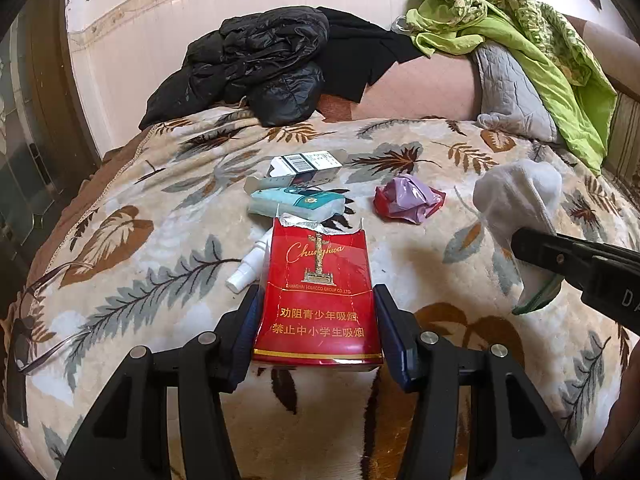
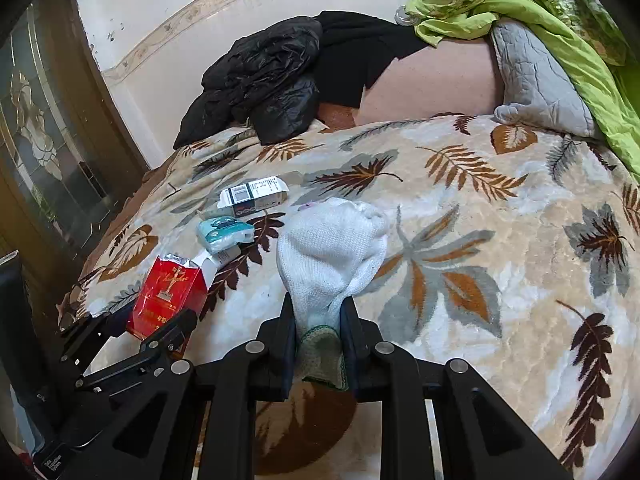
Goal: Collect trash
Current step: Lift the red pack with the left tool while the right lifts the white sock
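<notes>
My left gripper (image 1: 316,300) is shut on an opened red cigarette pack (image 1: 318,292) and holds it upright above the leaf-patterned blanket (image 1: 160,184); the pack also shows at the left of the right wrist view (image 2: 168,296). My right gripper (image 2: 318,312) is shut on a white sock (image 2: 330,248) by its green-edged cuff; the sock also shows in the left wrist view (image 1: 520,204). On the blanket lie a white barcode box (image 1: 306,166), a teal tissue pack (image 1: 296,202), a small white bottle (image 1: 250,266) and a crumpled red and purple wrapper (image 1: 408,198).
A black jacket (image 1: 256,68) lies at the far side of the bed. A green quilt (image 1: 520,40) and a grey pillow (image 1: 508,88) are piled at the back right. Eyeglasses (image 1: 36,312) lie at the left edge. A dark door (image 2: 48,152) stands left.
</notes>
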Demonstrator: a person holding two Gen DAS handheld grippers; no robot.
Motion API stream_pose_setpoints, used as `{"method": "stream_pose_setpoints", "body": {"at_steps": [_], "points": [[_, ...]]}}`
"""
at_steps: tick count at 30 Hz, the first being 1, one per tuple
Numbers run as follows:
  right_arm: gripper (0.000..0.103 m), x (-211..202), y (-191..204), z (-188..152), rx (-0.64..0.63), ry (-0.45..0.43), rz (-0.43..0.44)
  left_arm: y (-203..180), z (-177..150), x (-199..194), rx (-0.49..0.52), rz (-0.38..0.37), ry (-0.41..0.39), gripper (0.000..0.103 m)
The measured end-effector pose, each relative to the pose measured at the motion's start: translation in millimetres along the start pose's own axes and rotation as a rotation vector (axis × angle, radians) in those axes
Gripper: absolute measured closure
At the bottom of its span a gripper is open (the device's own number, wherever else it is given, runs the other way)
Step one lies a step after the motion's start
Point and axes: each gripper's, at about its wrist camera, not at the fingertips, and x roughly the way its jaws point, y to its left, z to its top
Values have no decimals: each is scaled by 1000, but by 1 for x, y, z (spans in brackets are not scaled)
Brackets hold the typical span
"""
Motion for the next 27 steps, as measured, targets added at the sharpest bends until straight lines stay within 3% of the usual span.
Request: {"method": "stream_pose_setpoints", "body": {"at_steps": [27], "points": [[81, 0, 3, 0, -15, -6, 7, 0, 2, -9, 18, 20, -40, 50]]}}
